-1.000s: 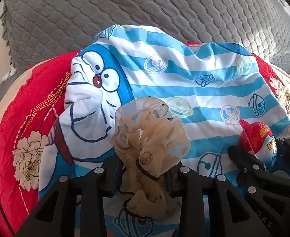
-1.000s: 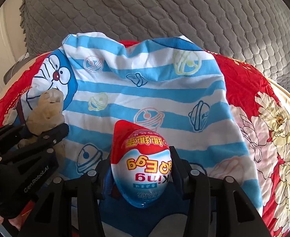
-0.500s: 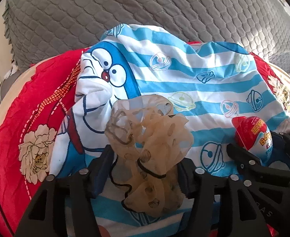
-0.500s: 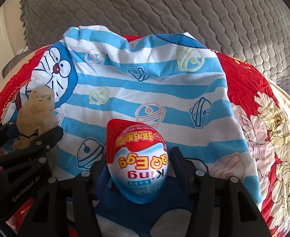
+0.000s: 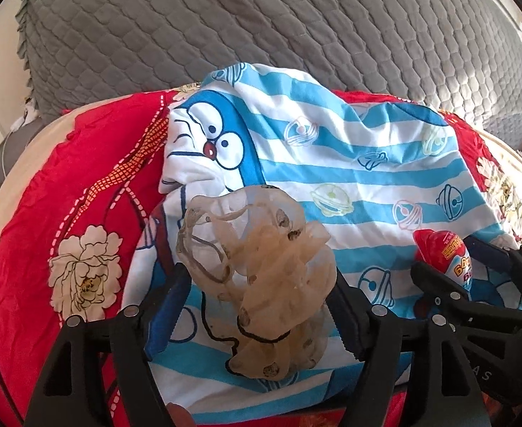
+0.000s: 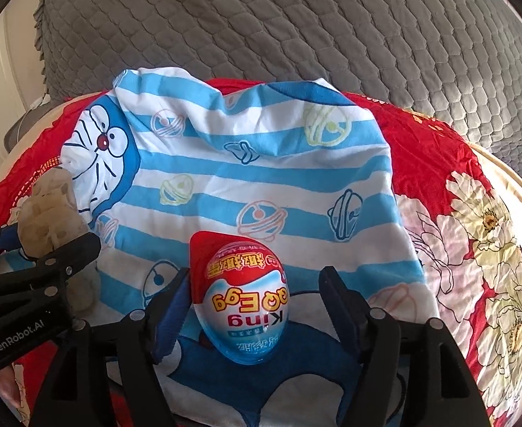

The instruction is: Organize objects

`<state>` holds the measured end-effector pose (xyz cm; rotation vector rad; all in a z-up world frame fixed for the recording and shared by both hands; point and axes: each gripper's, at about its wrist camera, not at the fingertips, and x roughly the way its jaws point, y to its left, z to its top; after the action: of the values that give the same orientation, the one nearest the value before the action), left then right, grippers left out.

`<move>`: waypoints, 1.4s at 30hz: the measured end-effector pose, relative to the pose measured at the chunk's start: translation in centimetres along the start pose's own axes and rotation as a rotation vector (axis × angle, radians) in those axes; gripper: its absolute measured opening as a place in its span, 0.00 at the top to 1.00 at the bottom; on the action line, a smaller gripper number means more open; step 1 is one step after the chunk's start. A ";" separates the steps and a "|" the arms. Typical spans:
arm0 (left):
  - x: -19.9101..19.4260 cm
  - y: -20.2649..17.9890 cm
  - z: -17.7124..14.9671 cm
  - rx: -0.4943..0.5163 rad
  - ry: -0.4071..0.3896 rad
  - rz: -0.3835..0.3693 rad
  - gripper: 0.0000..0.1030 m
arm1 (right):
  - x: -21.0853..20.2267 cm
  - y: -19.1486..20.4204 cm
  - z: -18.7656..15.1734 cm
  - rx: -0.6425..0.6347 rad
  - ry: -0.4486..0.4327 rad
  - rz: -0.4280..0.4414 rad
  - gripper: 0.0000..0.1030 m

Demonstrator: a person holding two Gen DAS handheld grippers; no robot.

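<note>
**Both hand-held grippers opening over the striped cloth**

Left hand-held gripper has its jaws opening w/ a beige sheer scrunchie between them. The scrunchie, tied w/ a thin black band, sits on the blue-and-white striped cartoon cloth; its right side lies just against the right finger's pad, left side looks apart from the left pad, so no squeeze shows.

Right hand-held gripper also has jaws opening. A red, white & blue toy egg stands between them on the cloth's dark blue patch, pointed end away from the camera. Its left side is close to or touching the left pad, can't tell which; a clear gap on the right.

In the right wrist view the left gripper and scrunchie show at the left edge. The cloth lies over a red flowered cover, w/ a grey quilted cover behind it. Egg and scrunchie are well apart, both near the cloth's near edge
</note>
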<state>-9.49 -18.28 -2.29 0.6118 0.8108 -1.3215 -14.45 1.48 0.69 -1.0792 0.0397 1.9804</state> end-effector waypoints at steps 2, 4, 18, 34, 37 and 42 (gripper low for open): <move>-0.4 0.1 0.1 -0.011 0.001 -0.018 0.23 | -0.9 0.9 -0.5 -0.003 -0.007 0.004 0.30; -0.7 0.0 0.2 -0.018 -0.001 -0.034 0.23 | -1.2 0.7 -0.4 -0.004 -0.012 0.005 0.30; -3.3 -0.2 1.3 -0.044 -0.051 -0.016 0.22 | -3.3 0.9 -0.2 -0.012 -0.060 0.017 0.28; -5.9 0.3 0.2 -0.099 -0.056 0.016 0.19 | -6.2 1.2 -0.7 -0.057 -0.097 0.033 0.21; -6.3 0.2 -0.1 -0.094 -0.058 0.025 0.19 | -6.5 1.2 -0.9 -0.059 -0.095 0.036 0.20; -6.8 0.1 -0.5 -0.112 -0.055 0.021 0.19 | -7.0 1.4 -1.3 -0.078 -0.099 0.031 0.20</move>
<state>-9.84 -13.81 2.83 0.4922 0.8260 -1.2594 -12.69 -4.56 4.27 -1.0342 -0.0749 2.0758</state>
